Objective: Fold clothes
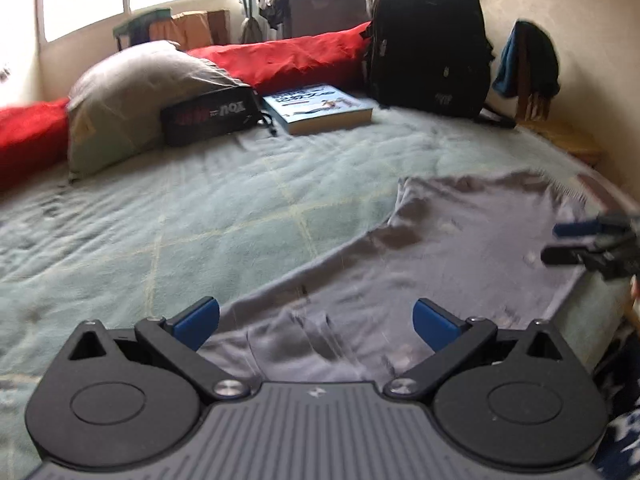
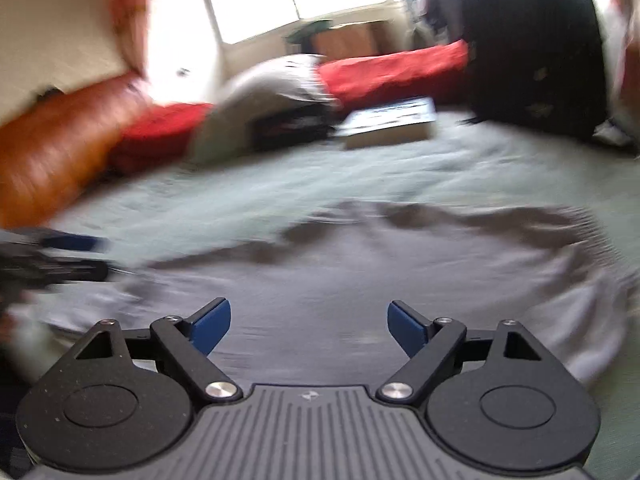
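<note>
Pale green blanket covers the bed (image 1: 200,208), and the grey shirt (image 1: 460,248) lies spread on it, well short of the pillow (image 1: 132,96) and the backpack (image 1: 428,40) at the far side, its near hem rumpled and one long edge running slantwise. Judging by that, the fold is barely begun.

The likeliest fault is a crooked fold: the slanted edge and the loose creases at the near hem would be carried into the crease unless the cloth is smoothed first. A pinch that takes blanket pile along with shirt would drag the bedding and pull the shirt toward the pillow. The book (image 1: 318,108) and the dark case (image 1: 210,116) beside the pillow stand clear for now.

The left gripper (image 1: 316,322) hangs over the near hem with fingers wide and nothing between them. The right gripper (image 2: 309,326) is over the shirt's middle, fingers wide too and empty; its view is smeared, so a grab made in haste could miss the edge.
</note>
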